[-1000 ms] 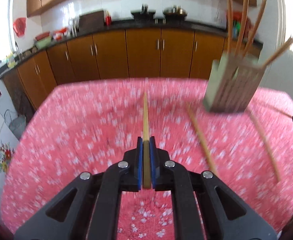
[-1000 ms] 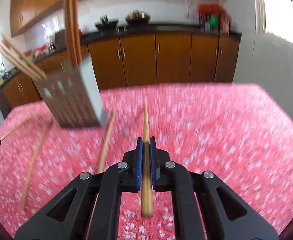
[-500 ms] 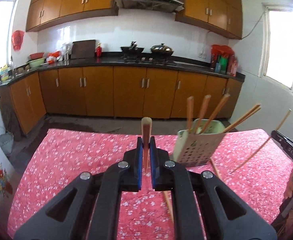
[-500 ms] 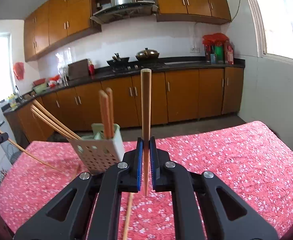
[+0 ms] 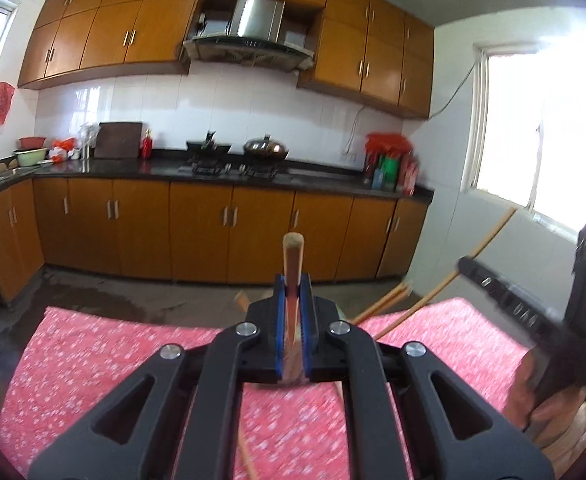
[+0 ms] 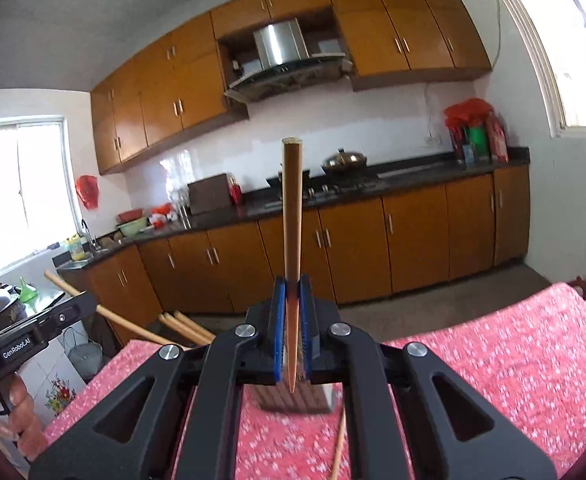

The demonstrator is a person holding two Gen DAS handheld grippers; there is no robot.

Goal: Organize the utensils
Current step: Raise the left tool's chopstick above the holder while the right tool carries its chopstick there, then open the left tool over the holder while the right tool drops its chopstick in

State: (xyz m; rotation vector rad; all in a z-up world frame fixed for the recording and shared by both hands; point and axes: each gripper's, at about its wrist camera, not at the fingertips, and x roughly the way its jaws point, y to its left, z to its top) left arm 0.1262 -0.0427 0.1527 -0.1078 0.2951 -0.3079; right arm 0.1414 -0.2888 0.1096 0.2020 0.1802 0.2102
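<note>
above the red floral tablecloth (image 5: 105, 360): both grippers raised, each clamped on one chopstick.

left gripper (image 5: 293, 320): blue pads closed tight on a wooden chopstick (image 5: 293, 256), blunt end poking up just past the fingertips, rest hidden between the pads. right gripper (image 6: 292, 320): jaws shut on a second chopstick (image 6: 292, 208), standing near upright, thick end up, pointed tip hanging just below the pads. chopstick holder (image 6: 293, 398) sits on the cloth right behind and below the right gripper, mostly hidden; more chopsticks (image 6: 185, 326) fan out of it to the left. one loose chopstick (image 6: 339, 448) lies on the cloth near the holder. left view shows the right gripper's body (image 5: 525, 308) at the right edge, its stick angled up.
</note>
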